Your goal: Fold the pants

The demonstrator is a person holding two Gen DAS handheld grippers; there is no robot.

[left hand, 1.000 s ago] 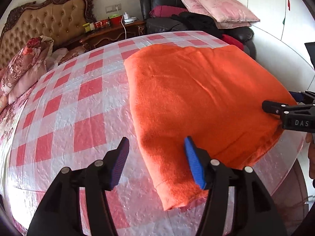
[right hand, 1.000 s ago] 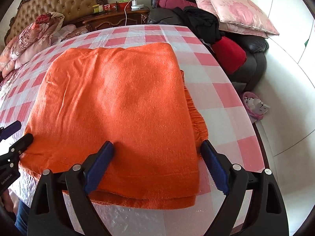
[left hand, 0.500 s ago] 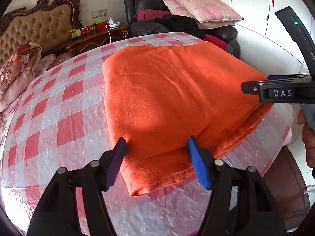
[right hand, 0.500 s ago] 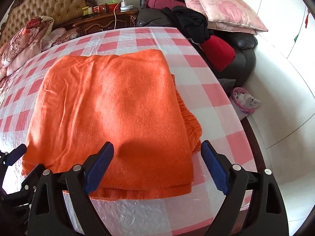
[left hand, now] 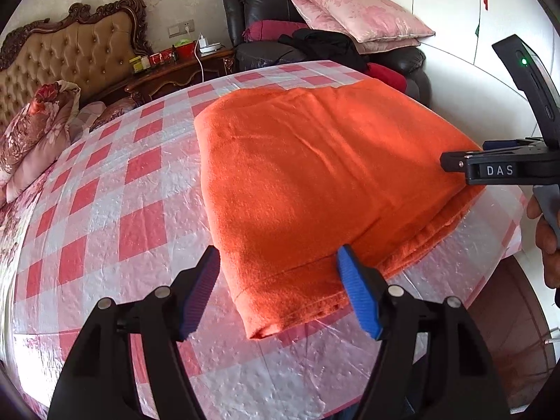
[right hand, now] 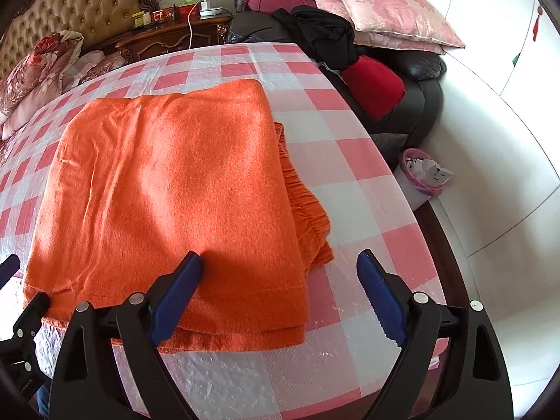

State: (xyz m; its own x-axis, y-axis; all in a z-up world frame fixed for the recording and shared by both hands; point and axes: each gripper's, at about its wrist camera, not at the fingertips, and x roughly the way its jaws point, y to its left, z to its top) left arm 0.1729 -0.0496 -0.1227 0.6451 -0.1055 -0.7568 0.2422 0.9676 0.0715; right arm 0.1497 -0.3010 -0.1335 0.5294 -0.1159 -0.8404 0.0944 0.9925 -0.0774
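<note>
Orange pants (left hand: 315, 175) lie folded into a thick rectangle on a table with a red-and-white checked cloth (left hand: 105, 210). My left gripper (left hand: 278, 255) hovers at their near left corner. Its jaws are opening, and the corner lies between and below the blue pads without touching them. In the right wrist view the pants (right hand: 168, 192) show stacked layers, with a ribbed waistband sticking out on the right. My right gripper (right hand: 280, 255) stands wide open over the near right corner, holding nothing. The right gripper (left hand: 455, 162) also shows at the right edge of the left wrist view, with a hand below it.
The table's (right hand: 332, 161) near edge curves just below both grippers. Behind it are a tufted bed headboard (left hand: 80, 52), a wooden nightstand (left hand: 182, 70) and a black sofa (right hand: 402, 70) with pink pillows and dark clothes. A small pink bin (right hand: 423, 171) stands on the floor at the right.
My left gripper has shifted right, from straddling the pants' left edge to standing over their near corner, and its jaws have widened. The right gripper has stayed open and hardly moved.
</note>
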